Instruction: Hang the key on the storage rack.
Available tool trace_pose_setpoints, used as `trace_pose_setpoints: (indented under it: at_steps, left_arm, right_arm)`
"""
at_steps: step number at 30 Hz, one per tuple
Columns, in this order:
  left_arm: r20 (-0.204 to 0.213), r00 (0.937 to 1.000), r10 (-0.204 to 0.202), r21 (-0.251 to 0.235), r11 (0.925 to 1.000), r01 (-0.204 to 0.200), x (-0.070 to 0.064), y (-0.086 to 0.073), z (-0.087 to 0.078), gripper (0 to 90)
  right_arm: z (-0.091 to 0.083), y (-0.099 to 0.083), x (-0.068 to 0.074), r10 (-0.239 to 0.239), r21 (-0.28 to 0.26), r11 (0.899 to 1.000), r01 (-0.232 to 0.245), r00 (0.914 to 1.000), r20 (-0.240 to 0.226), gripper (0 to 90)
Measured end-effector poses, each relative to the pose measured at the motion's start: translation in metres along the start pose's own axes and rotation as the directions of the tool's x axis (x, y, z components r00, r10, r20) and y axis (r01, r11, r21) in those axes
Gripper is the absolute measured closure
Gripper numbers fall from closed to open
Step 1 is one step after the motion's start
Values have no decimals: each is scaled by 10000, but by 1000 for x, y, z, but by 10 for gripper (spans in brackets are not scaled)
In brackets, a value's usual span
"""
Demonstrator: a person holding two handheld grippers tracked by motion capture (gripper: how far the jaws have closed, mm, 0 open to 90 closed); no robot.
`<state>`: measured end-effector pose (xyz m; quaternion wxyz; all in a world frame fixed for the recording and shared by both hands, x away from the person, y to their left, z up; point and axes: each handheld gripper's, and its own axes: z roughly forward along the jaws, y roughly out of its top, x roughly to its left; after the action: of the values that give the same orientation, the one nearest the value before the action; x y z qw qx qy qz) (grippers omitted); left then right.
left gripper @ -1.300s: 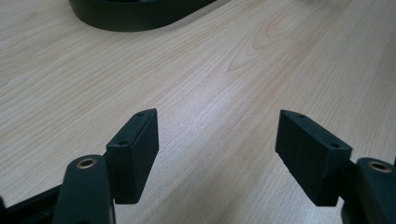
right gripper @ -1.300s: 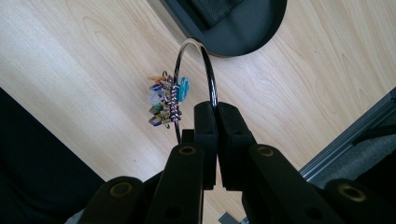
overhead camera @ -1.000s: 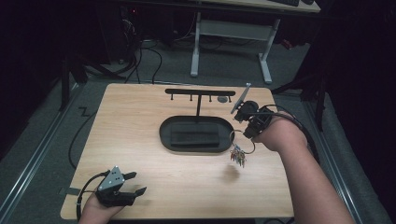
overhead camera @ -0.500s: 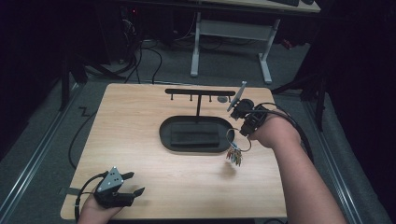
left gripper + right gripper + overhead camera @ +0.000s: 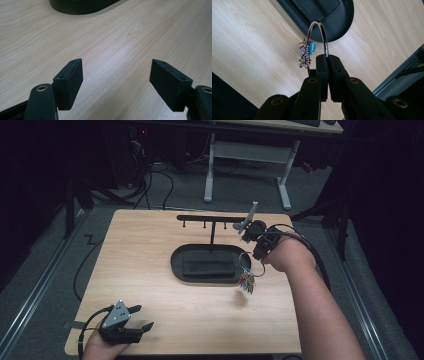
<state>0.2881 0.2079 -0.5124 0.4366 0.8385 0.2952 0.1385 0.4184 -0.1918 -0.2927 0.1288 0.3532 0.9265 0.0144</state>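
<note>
Light wooden table (image 5: 150,270), black oval stand base (image 5: 210,264) near its middle, left tongs (image 5: 131,324) resting at near-left corner

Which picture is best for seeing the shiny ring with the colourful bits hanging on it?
The right gripper view. There the metal ring is close up, pinched in the shut right tool, its colourful charms clear. The high view shows the ring small, dangling beside the black tray. The left gripper view faces bare table.
</note>
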Motion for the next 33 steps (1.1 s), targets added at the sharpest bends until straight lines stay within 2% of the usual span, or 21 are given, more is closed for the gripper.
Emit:
trace_pose_setpoints:
  at_steps: [14, 16, 24, 26, 29, 33]
  left_arm:
    - [-38, 10000, 31, -32, 10000, -32, 0, -1, 0, 269]
    - [8, 10000, 56, -14, 10000, -56, 0, -1, 0, 270]
    - [66, 9998, 198, 18, 9998, -198, 0, 0, 3, 273]
    - [75, 9998, 160, 54, 9999, -160, 1, -1, 3, 274]
    - [3, 9998, 206, 27, 9998, -206, 1, 0, 3, 276]
    - [-33, 9999, 121, -13, 9999, -121, 2, -1, 2, 279]
  right_arm:
    - [-2, 14, -12, 80, -257, 9996, -78, 9999, 75, 879]
    - [-1, 16, -14, 208, -270, 9994, -205, 9998, 83, 879]
    - [10, 28, -24, 172, -84, 9998, -173, 9998, -81, 879]
    - [11, 32, -27, 198, -107, 9997, -199, 9998, -84, 879]
    - [11, 39, -31, 308, -421, 9986, -311, 9995, -63, 879]
    - [13, 47, -34, 210, -447, 9988, -209, 9998, 1, 879]
